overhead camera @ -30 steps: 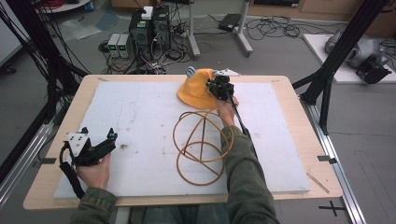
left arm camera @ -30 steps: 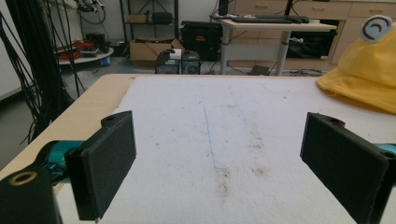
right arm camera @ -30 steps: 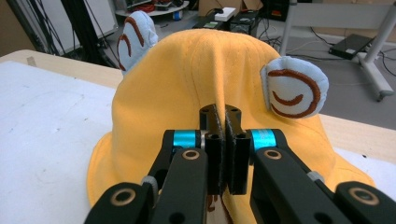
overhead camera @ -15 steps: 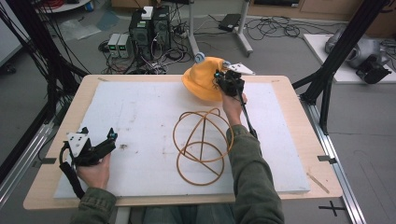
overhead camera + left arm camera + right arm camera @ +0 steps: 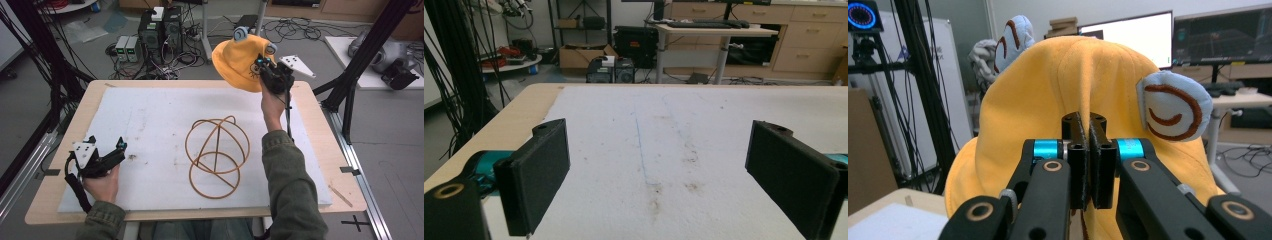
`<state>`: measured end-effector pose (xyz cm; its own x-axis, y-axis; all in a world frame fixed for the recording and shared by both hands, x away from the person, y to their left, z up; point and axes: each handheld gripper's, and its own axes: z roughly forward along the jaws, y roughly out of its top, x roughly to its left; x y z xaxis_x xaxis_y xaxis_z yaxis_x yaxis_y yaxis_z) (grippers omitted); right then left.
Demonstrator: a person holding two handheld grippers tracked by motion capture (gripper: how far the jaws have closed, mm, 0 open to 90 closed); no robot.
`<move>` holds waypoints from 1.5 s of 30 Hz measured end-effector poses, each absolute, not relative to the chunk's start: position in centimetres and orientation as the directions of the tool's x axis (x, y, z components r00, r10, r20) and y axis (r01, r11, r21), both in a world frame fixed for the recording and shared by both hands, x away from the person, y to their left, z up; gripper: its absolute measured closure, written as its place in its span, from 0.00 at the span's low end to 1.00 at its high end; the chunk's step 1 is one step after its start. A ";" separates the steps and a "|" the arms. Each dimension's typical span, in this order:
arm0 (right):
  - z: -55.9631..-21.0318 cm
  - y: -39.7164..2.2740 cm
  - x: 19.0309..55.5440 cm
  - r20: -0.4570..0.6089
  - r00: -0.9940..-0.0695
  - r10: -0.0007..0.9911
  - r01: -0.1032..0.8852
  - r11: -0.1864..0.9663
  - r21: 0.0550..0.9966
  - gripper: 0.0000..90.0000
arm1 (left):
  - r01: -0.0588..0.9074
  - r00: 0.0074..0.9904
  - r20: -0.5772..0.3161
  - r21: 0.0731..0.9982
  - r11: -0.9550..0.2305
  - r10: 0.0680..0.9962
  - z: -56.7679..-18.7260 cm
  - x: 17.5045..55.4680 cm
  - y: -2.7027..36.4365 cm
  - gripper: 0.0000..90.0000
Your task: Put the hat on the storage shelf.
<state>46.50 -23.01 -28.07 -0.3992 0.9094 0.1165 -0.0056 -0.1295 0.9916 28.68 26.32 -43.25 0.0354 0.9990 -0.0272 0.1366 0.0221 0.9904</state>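
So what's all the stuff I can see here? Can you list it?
hat: 1, orange with two pale blue ears, held up in the air past the table's far edge
wire frame: 1, copper-coloured rings, on the mat, middle of the table
mat: 1, white, covering most of the table
table: 1, light wood
left gripper: 1, black, low over the mat near left, jaws apart, holding nothing
right gripper: 1, black, raised, jaws pinching the hat

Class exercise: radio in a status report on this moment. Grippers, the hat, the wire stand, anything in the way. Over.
Right gripper shut on yellow hat, held above table's far edge. Left gripper open, resting on white mat. Wire stand bare, mid-mat. Nothing in the way.
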 end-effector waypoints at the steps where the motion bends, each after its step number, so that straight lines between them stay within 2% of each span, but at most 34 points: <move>1: -27.0 -23.6 45.8 0.101 -0.402 0.910 -0.016 -0.117 0.993 0.99 | 0.139 0.038 -0.026 0.990 0.020 0.999 -43.2 28.7 26.2 0.12; 11: -21.8 -24.8 41.8 0.054 -0.456 0.888 -0.063 -0.093 0.994 0.99 | 0.145 0.043 -0.031 0.989 0.024 0.999 -43.2 28.8 26.1 0.12; 18: -19.4 -24.2 38.9 0.006 -0.536 0.844 -0.071 -0.053 0.996 0.99 | 0.144 0.048 -0.030 0.989 0.022 0.998 -43.3 28.8 25.9 0.12; 22: -18.0 -23.8 37.1 0.003 -0.618 0.786 -0.062 -0.053 0.997 0.99 | 0.144 0.048 -0.029 0.989 0.022 0.998 -43.2 28.8 25.8 0.12; 26: -17.8 -23.4 35.7 0.013 -0.719 0.695 -0.020 -0.040 0.999 0.99 | 0.148 0.048 -0.029 0.989 0.021 0.998 -43.3 28.8 25.8 0.12; 27: -17.8 -23.4 35.7 0.013 -0.719 0.695 -0.020 -0.040 0.999 0.99 | 0.150 0.049 -0.028 0.989 0.020 0.998 -43.2 28.8 25.8 0.12; 28: -18.2 -23.4 35.2 0.012 -0.768 0.640 -0.003 -0.023 1.000 0.99 | 0.148 0.049 -0.033 0.989 0.026 0.998 -43.3 28.8 25.8 0.12; 33: -19.1 -23.8 34.4 0.091 -0.878 0.470 0.076 -0.052 0.996 0.99 | 0.156 0.050 -0.029 0.988 0.021 0.998 -43.4 28.9 25.8 0.12; 34: -19.1 -23.8 34.4 0.091 -0.878 0.470 0.076 -0.052 0.996 0.99 | 0.159 0.050 -0.029 0.987 0.020 0.998 -43.4 28.9 25.8 0.12; 35: -19.4 -24.0 34.1 0.106 -0.904 0.413 0.094 -0.048 0.994 0.99 | 0.160 0.050 -0.029 0.987 0.020 0.998 -43.4 28.9 25.8 0.12; 36: -19.4 -24.0 34.1 0.106 -0.904 0.413 0.094 -0.048 0.994 0.99 | 0.158 0.048 -0.028 0.987 0.020 0.998 -43.4 28.9 25.8 0.12; 37: -19.6 -24.2 33.9 0.122 -0.926 0.357 0.112 -0.049 0.993 0.99 | 0.163 0.050 -0.028 0.986 0.020 0.998 -43.4 28.9 25.8 0.12; 39: -19.8 -24.3 33.7 0.133 -0.942 0.308 0.124 -0.048 0.991 0.99 | 0.164 0.051 -0.029 0.986 0.020 0.998 -43.4 28.9 25.7 0.12; 45: -20.5 -24.3 33.5 0.124 -0.960 0.252 0.132 0.017 0.991 0.99 | 0.163 0.051 -0.029 0.986 0.020 0.998 -43.5 28.9 25.7 0.12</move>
<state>33.48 -24.34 -20.46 -0.9597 0.2522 0.1238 0.1324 0.0172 0.9910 28.94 25.74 -43.47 0.0507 0.9983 -0.0289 0.1630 0.0203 0.9864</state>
